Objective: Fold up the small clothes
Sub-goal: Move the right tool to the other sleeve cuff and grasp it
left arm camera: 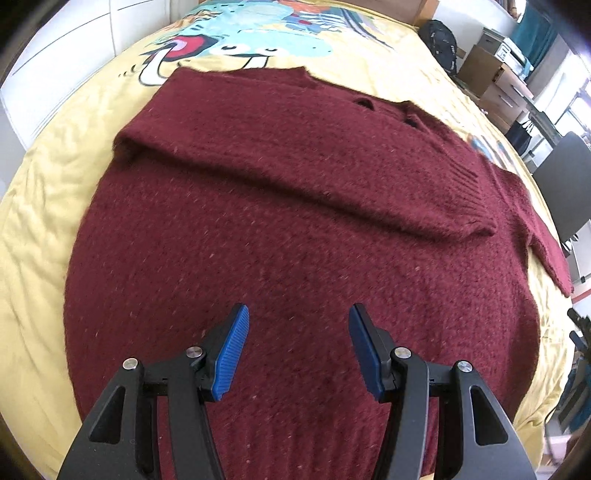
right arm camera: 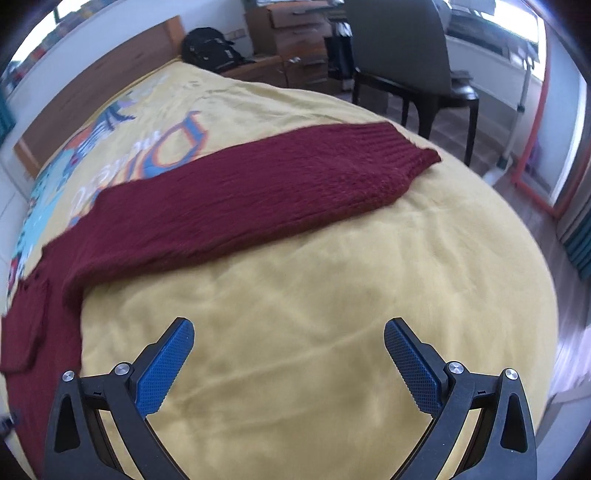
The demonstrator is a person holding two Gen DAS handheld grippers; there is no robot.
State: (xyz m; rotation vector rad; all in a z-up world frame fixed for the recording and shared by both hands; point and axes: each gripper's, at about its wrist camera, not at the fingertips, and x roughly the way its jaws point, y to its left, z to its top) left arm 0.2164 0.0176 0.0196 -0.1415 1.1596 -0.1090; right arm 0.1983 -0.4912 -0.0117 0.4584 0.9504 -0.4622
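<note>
A dark red knitted sweater lies flat on a yellow bedspread. One sleeve is folded across its chest, with the ribbed cuff toward the right. My left gripper hovers over the sweater's lower body, blue pads apart, nothing between them. In the right wrist view the other sleeve stretches out over the bedspread, its cuff at the far right. My right gripper is open above bare bedspread, nearer than that sleeve and apart from it.
The bedspread has a cartoon print near the head end. A wooden headboard, a black backpack, wooden drawers and a dark chair stand beyond the bed. The bed edge drops to the floor on the right.
</note>
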